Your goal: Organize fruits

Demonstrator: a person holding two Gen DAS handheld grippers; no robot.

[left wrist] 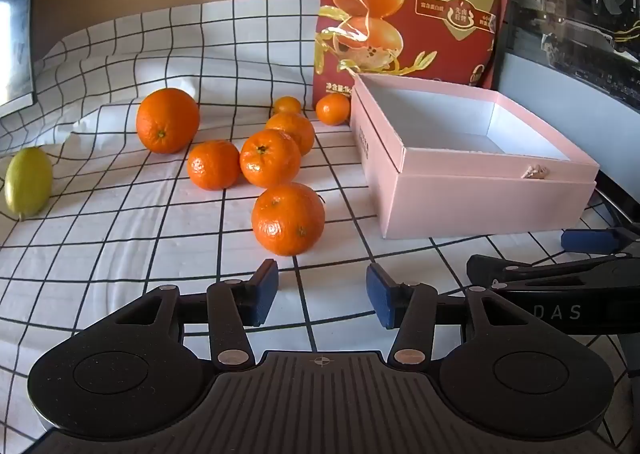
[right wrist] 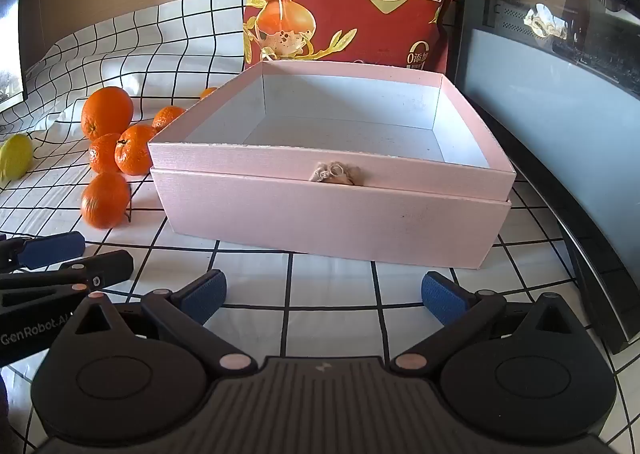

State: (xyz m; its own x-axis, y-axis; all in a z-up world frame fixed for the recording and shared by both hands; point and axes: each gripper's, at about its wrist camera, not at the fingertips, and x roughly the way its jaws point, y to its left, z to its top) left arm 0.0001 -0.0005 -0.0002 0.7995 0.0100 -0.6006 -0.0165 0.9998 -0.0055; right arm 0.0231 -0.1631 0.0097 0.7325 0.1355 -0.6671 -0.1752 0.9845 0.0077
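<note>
Your left gripper (left wrist: 322, 290) stood half open and empty, the nearest mandarin (left wrist: 288, 219) just ahead of its pads; your right gripper (right wrist: 324, 294) gaped wide before the empty pink box (right wrist: 332, 190). First pick pending: you needed wider jaws, then forward

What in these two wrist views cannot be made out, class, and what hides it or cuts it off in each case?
- Red bag: its top is cut off by the upper edge in both views.
- Smallest orange: mostly hidden behind the pink box in the right wrist view.
- Yellow-green fruit: its kind is unclear, near the warped left edge.
- Left gripper and right gripper: the hands holding them are out of frame.
</note>
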